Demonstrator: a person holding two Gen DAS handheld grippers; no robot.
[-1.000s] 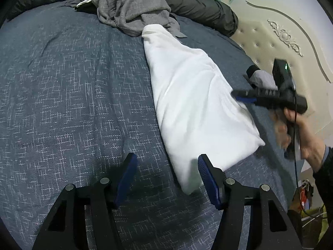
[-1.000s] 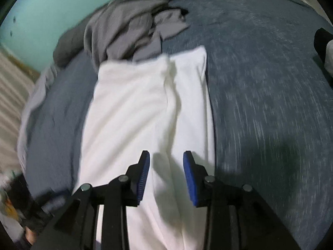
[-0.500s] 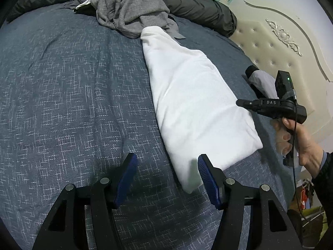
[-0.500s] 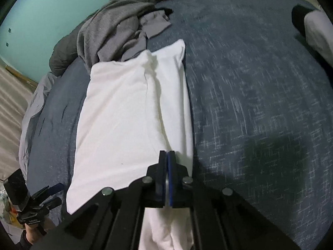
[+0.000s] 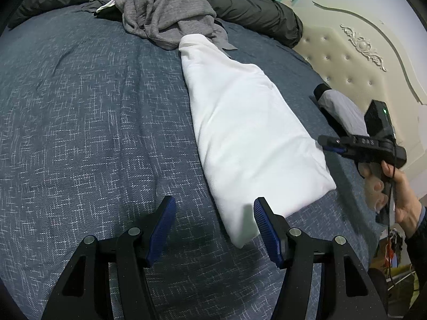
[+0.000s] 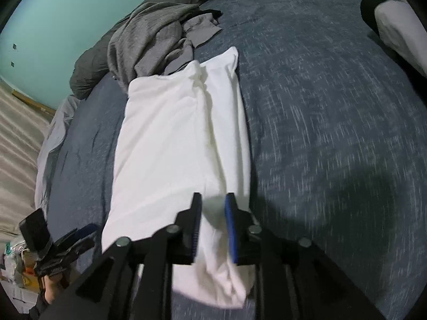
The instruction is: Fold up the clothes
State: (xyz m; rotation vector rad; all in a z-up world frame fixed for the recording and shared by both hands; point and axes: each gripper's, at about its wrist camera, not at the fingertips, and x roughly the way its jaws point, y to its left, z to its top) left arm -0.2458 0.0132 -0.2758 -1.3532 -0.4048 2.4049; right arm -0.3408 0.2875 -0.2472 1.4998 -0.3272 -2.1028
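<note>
Bed: a blue-grey woven bedspread (image 5: 93, 133) covers the whole working surface; a cream tufted headboard (image 5: 355, 61) stands at one side.
Dark duvet: a rolled charcoal quilt (image 5: 253, 8) lies along the far edge of the bed.
White garment: a long white cloth, folded lengthwise into a narrow strip (image 5: 248, 133), lies flat on the bedspread, its far end touching the grey pile.
Grey pile: crumpled grey knit clothes (image 5: 165, 8), unfolded, sit beyond the white garment.
Left tongs (image 5: 213, 229): the jaws stand wide and empty, hovering just beside the near corner of the white garment; one blue pad overlaps its edge in view, contact not certain.
Right tongs (image 6: 213, 224): the jaws are opening; half a second ago they were fully pinched together, and a second ago they stood apart as now. White cloth shows between them, but the pads do not appear to press it.
Change: the right tongs have closed and released over the near end of the strip.
Meaning: in judgement, the lengthwise fold is set; the crosswise fold remains, and a fresh grip on the near edge is required.
</note>
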